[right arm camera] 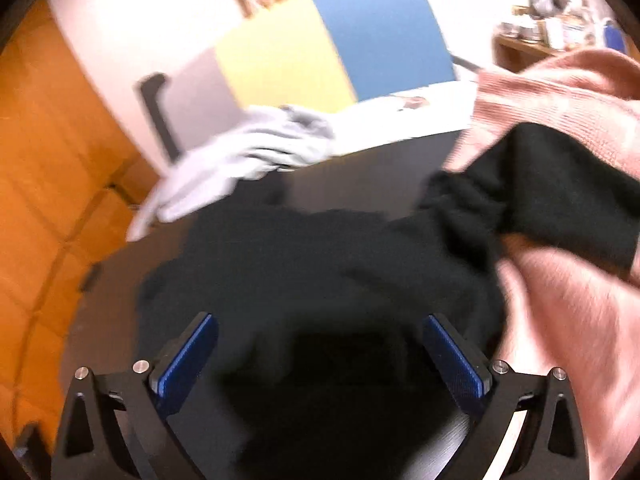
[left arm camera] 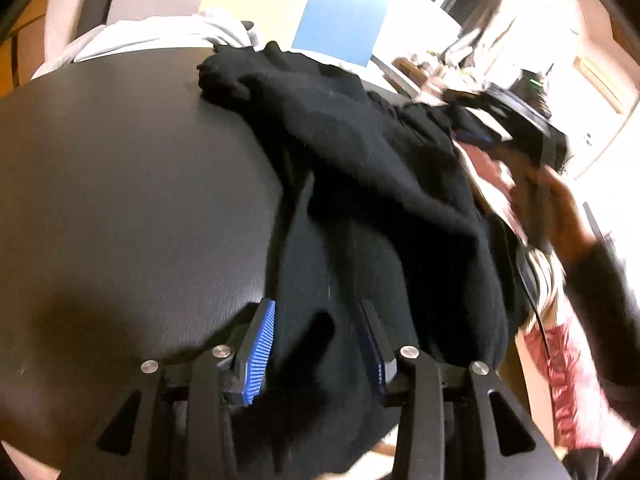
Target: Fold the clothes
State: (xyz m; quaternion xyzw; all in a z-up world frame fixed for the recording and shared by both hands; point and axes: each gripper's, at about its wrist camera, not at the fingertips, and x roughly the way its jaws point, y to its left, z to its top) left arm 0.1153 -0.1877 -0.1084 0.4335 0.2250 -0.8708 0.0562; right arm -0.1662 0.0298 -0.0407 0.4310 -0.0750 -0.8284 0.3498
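A crumpled black garment lies across the dark table and runs down between the fingers of my left gripper. The blue pads stand narrowly apart with a thick bunch of the black cloth pressed between them. In the right wrist view the same black garment spreads under my right gripper, whose jaws stand wide apart just above the cloth with nothing pinched. A pink knitted garment overlaps the black one on the right.
A pale grey garment lies bunched at the table's far edge. Behind it stands a chair with yellow and blue panels. A person's hand and dark sleeve are at the right, and the orange floor at the left.
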